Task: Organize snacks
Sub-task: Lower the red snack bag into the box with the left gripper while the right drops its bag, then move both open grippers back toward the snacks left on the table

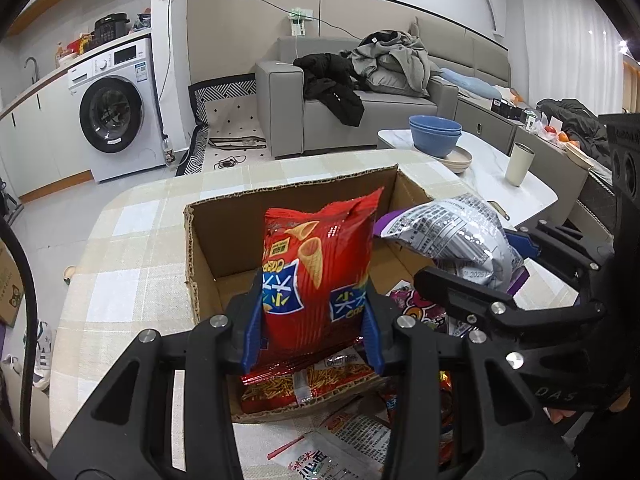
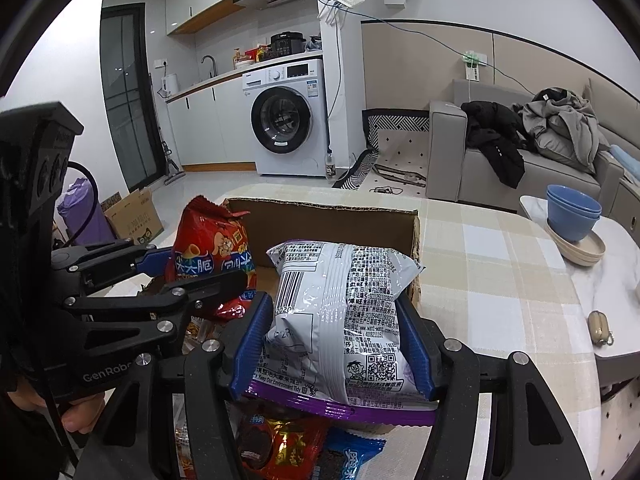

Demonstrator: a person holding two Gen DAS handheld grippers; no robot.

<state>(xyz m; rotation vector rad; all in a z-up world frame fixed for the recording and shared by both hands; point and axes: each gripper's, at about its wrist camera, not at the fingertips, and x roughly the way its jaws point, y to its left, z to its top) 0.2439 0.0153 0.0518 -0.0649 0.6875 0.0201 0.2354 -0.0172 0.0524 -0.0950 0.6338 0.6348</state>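
An open cardboard box (image 1: 288,188) (image 2: 320,205) stands on the checked tablecloth. My left gripper (image 1: 312,328) is shut on a red cone-snack bag (image 1: 320,264), held upright over the box's near left part. The right wrist view shows this left gripper (image 2: 200,270) and red bag (image 2: 208,240) at the left. My right gripper (image 2: 336,340) is shut on a silver-and-purple snack bag (image 2: 340,304), printed back up, just over the box's near edge. From the left wrist, the silver bag (image 1: 452,236) and right gripper (image 1: 472,256) hang over the box's right side. A red pack of stick snacks (image 1: 304,388) lies inside the box.
Several loose snack packs lie on the cloth in front of the box (image 1: 344,440) (image 2: 280,448). To the right, a white table carries stacked blue bowls (image 1: 435,136) (image 2: 573,216), a cup (image 1: 519,164) and a small beige case (image 2: 599,328). A sofa (image 1: 360,112) stands behind.
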